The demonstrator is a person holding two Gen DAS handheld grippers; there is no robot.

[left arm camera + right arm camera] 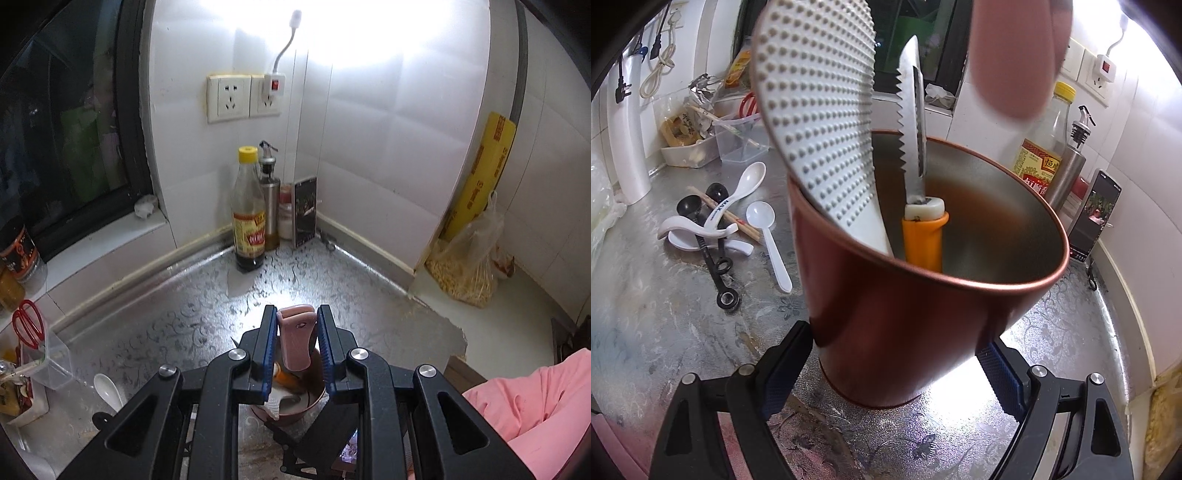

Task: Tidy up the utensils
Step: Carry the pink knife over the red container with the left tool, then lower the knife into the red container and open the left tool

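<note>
Copper-coloured utensil holder [923,295]: upright on the patterned metal countertop [665,332], near its front edge, clamped low on its wall between the two pads of the right gripper [897,373].

Contents: white dimpled rice paddle [816,110], leaning on the near-left rim; serrated knife with orange handle [916,192], blade pointing up.

Pink-handled utensil [295,339]: pinched between the narrow-set pads of the left gripper [297,343], directly above the holder [314,400]; its working end is hidden, so its type cannot be told. In the right wrist view it shows only as a pink blur over the holder's far rim.

Loose stock, left part of the countertop: white spoons [768,236], black measuring spoons [713,251], chopsticks [738,221], in a tangled heap.

Back corner: vinegar bottle [249,214], steel oil dispenser [269,199], phone [306,212] propped against the wall.

Risks, as judged:
- Lowered item may strike the upturned serrated blade or the paddle and jam or bounce out.
- Uneven drop against one wall could tip the holder if the right grip slackens.
</note>
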